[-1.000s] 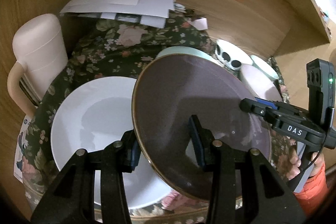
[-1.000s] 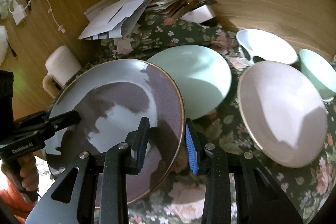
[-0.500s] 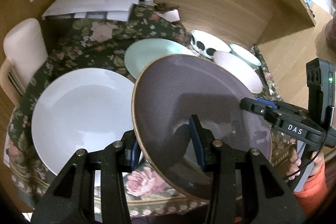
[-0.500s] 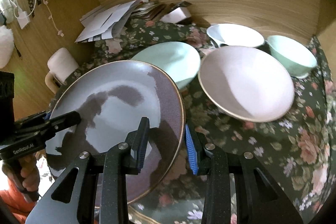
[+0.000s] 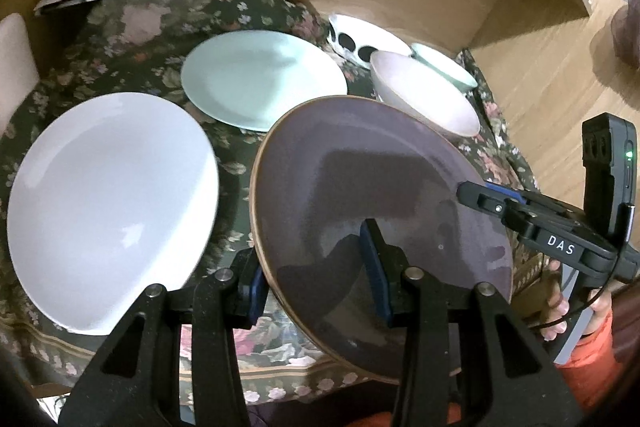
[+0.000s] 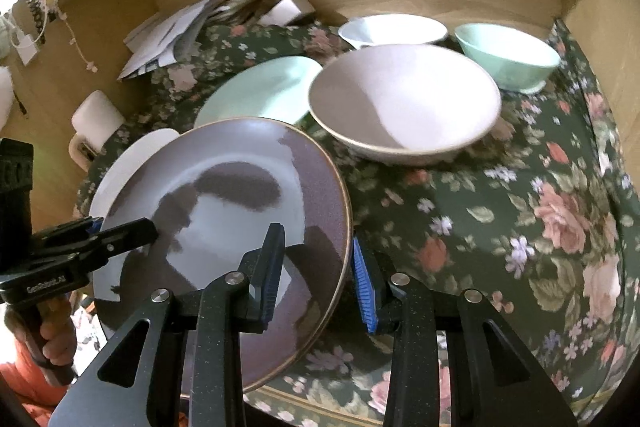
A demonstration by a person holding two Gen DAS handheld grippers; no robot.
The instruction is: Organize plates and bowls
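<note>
On the dark green floral tablecloth (image 5: 132, 39), L to R: big round white plate (image 5: 112, 203), then pale mint-green plate (image 5: 260, 77) further back. Dark purple-brown plate w/ gold rim (image 5: 360, 187) is held tilted above the cloth's near edge. Left gripper (image 5: 316, 281) is clamped on its left rim, one pad above, one below; right gripper (image 6: 316, 267) is clamped on the opposite rim. Past it: pale pink bowl (image 6: 404, 103), white bowl (image 6: 392, 29), mint-green bowl (image 6: 508, 57) near the wood wall.
</note>
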